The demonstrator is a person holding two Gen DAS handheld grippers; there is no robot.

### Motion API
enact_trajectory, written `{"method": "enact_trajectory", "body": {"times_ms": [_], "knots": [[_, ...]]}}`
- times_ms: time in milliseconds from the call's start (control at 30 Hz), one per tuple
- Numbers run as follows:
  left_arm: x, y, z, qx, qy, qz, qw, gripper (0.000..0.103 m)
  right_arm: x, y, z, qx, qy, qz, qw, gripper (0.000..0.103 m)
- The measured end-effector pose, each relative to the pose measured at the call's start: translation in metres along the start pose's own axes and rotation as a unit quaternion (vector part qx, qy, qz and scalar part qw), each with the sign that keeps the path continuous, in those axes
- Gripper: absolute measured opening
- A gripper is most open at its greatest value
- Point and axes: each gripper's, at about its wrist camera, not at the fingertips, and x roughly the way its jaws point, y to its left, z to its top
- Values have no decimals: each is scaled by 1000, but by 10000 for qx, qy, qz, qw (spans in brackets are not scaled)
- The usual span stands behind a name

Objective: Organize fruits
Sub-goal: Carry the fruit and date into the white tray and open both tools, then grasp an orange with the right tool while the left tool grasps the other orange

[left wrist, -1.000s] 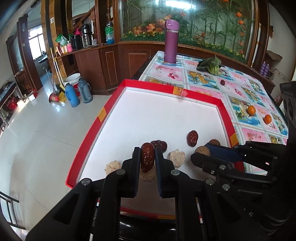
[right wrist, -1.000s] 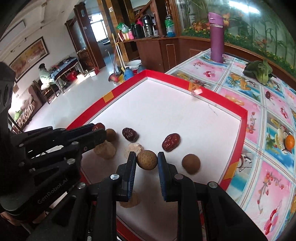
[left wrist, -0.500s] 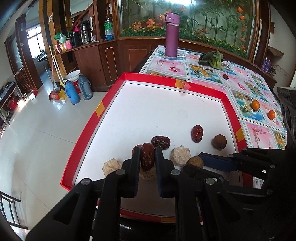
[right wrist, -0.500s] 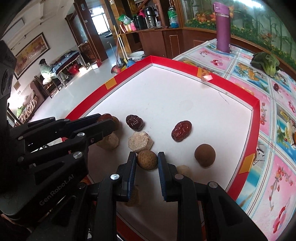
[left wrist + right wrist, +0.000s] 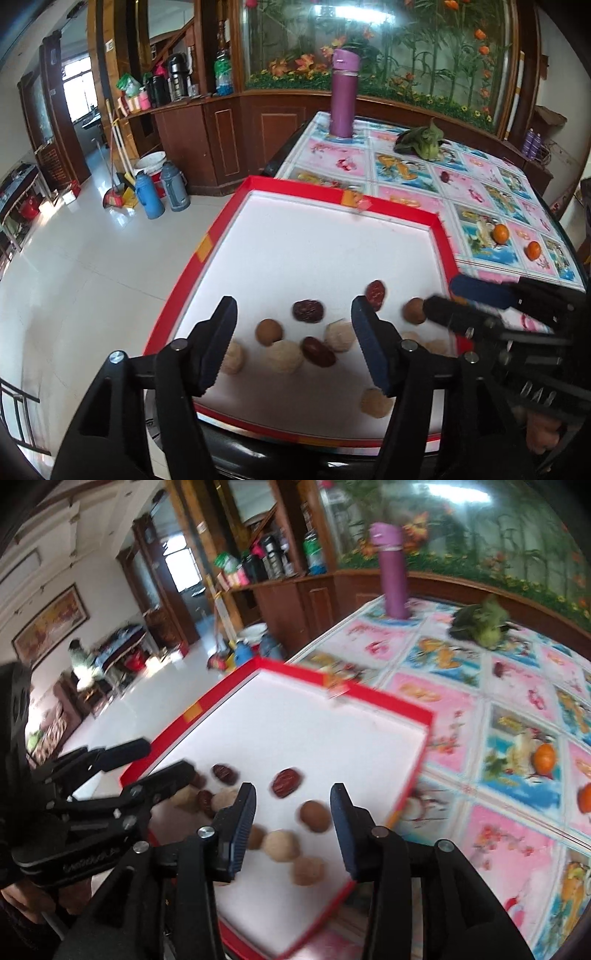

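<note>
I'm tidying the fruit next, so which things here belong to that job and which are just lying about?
For the job:
- red-rimmed white tray
- wrinkled dark red dates
- round brown fruits
- pale rough-skinned balls
- open left claw
- open right claw

Lying about:
- tall purple flask
- leafy green vegetable
- two small oranges

You are looking at a table [image 5: 476, 177] covered with a bright cloth of pink and blue picture squares. A big red tray [image 5: 391, 212] with a white floor is sitting on the near end. A tall purple bottle [image 5: 344, 96] is standing up at the far end. A green leafy vegetable [image 5: 424, 142] is lying near it. Two small oranges [image 5: 501, 233] are resting close together on the right side, and one dark red fruit [image 5: 444, 177] is lying alone on the cloth.
</note>
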Motion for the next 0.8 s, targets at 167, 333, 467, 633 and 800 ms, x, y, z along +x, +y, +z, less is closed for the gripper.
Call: {"method": "enact_trajectory", "body": {"times_ms": [167,333,467,633,800], "knots": [[-2,-44,6,434,-9,-222,9988,81,-21,-50,-5,453,-154,-394,9981,42],[-1,-93,15,957,12,-407,9946,87,-50,-119,-17,1058,-355,-1023,9885,42],[6,-130,26,1337,-9,-507,9897,89,-77,-188,-27,1737,-569,-1714,9681,42],[23,-171,41,1675,-30,-592,9841,89,-82,-243,-31,2223,-514,-2164,9493,43],[45,-200,57,1709,11,-806,9820,89,-69,-264,-25,2361,-408,-2063,9487,43]]}}
